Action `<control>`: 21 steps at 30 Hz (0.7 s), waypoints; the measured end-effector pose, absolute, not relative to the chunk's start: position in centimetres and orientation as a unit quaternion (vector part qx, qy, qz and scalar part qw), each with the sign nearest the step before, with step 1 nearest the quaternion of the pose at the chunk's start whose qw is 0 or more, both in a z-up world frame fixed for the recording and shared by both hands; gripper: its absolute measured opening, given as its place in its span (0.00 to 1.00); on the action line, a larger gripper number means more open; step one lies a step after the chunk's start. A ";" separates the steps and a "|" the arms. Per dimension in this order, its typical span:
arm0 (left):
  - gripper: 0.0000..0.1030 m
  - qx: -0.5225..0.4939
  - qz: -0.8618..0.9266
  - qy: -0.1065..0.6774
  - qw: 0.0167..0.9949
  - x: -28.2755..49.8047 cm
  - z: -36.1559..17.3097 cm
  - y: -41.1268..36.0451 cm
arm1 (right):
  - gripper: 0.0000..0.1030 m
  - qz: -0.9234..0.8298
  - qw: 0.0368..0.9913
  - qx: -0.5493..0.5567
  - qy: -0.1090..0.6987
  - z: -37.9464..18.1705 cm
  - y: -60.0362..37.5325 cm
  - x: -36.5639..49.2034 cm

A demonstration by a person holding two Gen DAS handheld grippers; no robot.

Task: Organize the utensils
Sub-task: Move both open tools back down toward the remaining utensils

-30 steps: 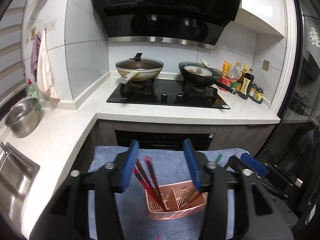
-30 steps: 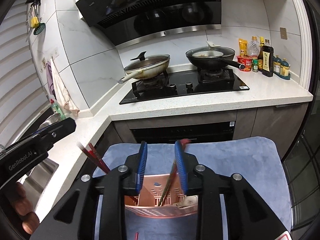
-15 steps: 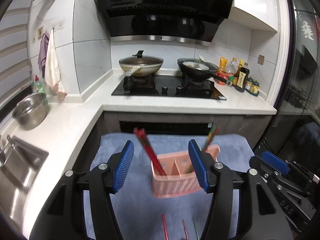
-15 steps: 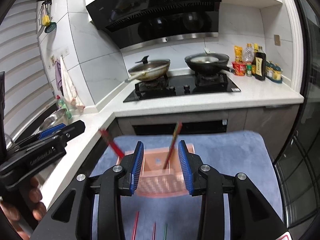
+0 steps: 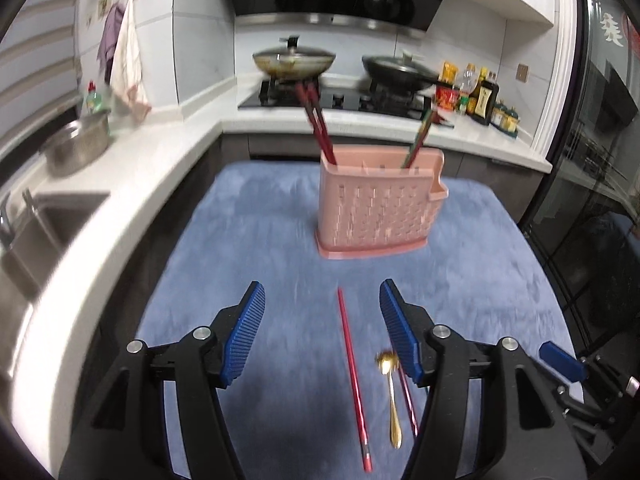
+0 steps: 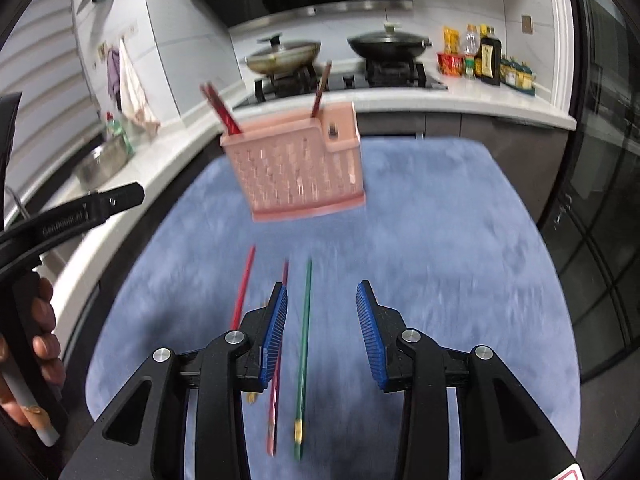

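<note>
Kitchen counters with a hob and two pans run behind a blue mat (image 5: pixel 248 240) that serves as the work surface, soft enough to keep thin utensils from rolling. Well ahead of both sets of fingers stands the pink utensil holder (image 5: pixel 376 208), upright, with dark red chopsticks (image 5: pixel 318 124) leaning in its left compartment and another pair in the right, so sorting by compartment seems under way. The left gripper (image 5: pixel 322 332) hovers over the mat with its jaws wide apart and nothing pressed between them; a loose red chopstick (image 5: pixel 352 376) lies on the mat in the gap, and a gold spoon (image 5: pixel 391 392) lies just inside its right finger. The right gripper (image 6: pixel 322 338) has its jaws moderately apart and holds nothing; a green chopstick (image 6: pixel 304 344) lies between its fingers, nearer the left one, and a pink-red stick (image 6: pixel 276 396) runs partly under that left finger. Both grippers tilt downward toward the mat, probably lining up to pick these pieces. A hand (image 6: pixel 36 360) grips the left tool's handle.
</note>
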State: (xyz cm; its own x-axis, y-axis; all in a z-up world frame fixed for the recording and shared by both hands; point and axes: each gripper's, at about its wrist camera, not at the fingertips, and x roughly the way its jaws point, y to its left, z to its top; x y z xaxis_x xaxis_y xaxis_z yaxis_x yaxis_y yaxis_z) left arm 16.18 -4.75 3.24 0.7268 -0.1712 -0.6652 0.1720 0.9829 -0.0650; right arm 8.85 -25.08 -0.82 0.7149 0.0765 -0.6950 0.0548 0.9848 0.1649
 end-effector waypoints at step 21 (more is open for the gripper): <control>0.55 0.025 -0.078 0.419 0.904 11.4 -5.5 -6.0 | 0.35 0.014 0.893 0.087 0.441 -9.1 -22.7 5.5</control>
State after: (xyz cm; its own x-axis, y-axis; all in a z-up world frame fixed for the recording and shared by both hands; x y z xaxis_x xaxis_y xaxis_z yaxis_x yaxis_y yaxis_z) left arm 11.39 -6.01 -5.50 0.6363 -0.1196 -0.7621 0.1611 0.9867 -0.0204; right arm 5.48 -22.66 -9.05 0.6109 0.1015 -0.7852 0.0514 0.9846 0.1673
